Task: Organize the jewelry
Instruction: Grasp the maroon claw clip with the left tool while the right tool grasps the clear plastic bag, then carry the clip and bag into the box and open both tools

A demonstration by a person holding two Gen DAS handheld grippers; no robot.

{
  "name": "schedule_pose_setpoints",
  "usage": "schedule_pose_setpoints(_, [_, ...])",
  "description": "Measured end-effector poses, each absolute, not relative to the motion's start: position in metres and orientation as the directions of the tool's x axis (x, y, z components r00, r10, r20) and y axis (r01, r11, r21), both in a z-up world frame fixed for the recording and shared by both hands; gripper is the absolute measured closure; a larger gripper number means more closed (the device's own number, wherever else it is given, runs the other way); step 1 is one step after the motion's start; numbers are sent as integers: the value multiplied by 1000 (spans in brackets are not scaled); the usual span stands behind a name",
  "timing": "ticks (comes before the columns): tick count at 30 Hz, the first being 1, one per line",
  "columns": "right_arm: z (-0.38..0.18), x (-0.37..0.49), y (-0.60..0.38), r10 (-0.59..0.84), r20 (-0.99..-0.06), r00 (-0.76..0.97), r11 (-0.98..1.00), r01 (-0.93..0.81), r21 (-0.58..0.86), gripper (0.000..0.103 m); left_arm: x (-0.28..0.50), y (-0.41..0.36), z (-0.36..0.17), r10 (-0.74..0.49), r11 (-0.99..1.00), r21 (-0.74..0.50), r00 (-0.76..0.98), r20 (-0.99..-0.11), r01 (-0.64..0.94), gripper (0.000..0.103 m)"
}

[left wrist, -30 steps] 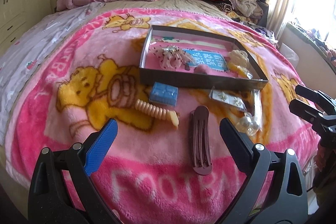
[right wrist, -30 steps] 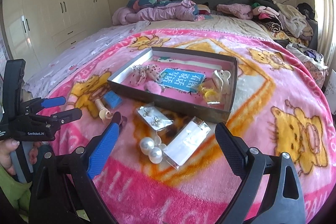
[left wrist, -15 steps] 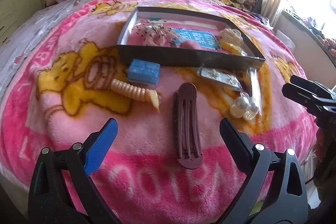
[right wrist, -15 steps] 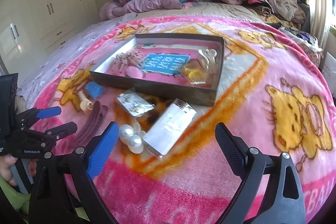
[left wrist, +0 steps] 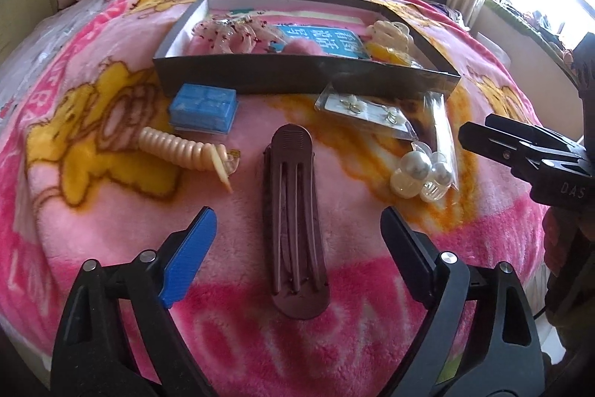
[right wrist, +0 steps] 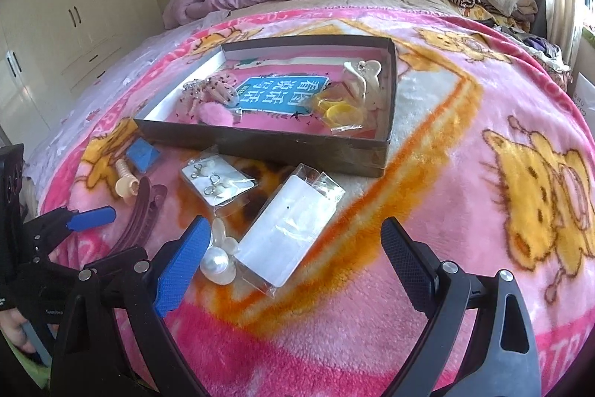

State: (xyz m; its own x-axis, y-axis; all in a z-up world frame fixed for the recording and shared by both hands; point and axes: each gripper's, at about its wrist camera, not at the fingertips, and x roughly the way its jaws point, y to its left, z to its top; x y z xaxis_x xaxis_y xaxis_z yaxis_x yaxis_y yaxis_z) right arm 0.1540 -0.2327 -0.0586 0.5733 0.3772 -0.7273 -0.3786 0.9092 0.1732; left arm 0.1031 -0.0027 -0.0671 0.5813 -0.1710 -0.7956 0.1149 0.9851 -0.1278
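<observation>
The left gripper [left wrist: 295, 233] stood wide open over the brown hair clip [left wrist: 293, 211]. The right gripper [right wrist: 295, 248] gaped above the clear packet [right wrist: 290, 229], empty

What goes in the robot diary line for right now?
left gripper: open, over brown hair clip | right gripper: open, over clear packet | box: partly filled
</observation>
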Motion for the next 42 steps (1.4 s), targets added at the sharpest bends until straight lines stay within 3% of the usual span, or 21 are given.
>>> schedule_pose_setpoints(1, [-61,156,-232,380,-729,569,909,-374,182,13,104,-4,-68,-179,984,-133,577,-797,120,37])
schedule_pose_setpoints(3, [-65,161,-232,386,-735,558,909,-364,201,13,106,-5,-72,-191,981,-142,566,-802,130,46])
schedule_pose_setpoints(5, [-70,166,-234,390,-739,550,911,-350,220,13,107,-8,-77,-189,981,-135,557,-809,137,50])
schedule_pose_setpoints(12, [-81,178,-232,393,-758,520,912,-327,248,24,105,-8,-78,-177,983,-118,563,-808,139,77])
schedule_pose_setpoints(16, [-84,181,-225,386,-763,519,912,-340,230,32,103,-8,-78,-177,983,-114,565,-806,144,77])
schedule_pose_setpoints(20, [-88,183,-221,380,-766,518,913,-343,221,47,102,-8,-77,-180,982,-115,568,-803,148,77])
schedule_pose_setpoints(27, [-86,182,-224,381,-761,526,912,-352,213,58,100,-8,-75,-185,981,-121,572,-799,149,77])
schedule_pose_setpoints(42, [-63,164,-244,372,-732,571,916,-353,190,61,95,0,-59,-185,983,-135,611,-770,128,77])
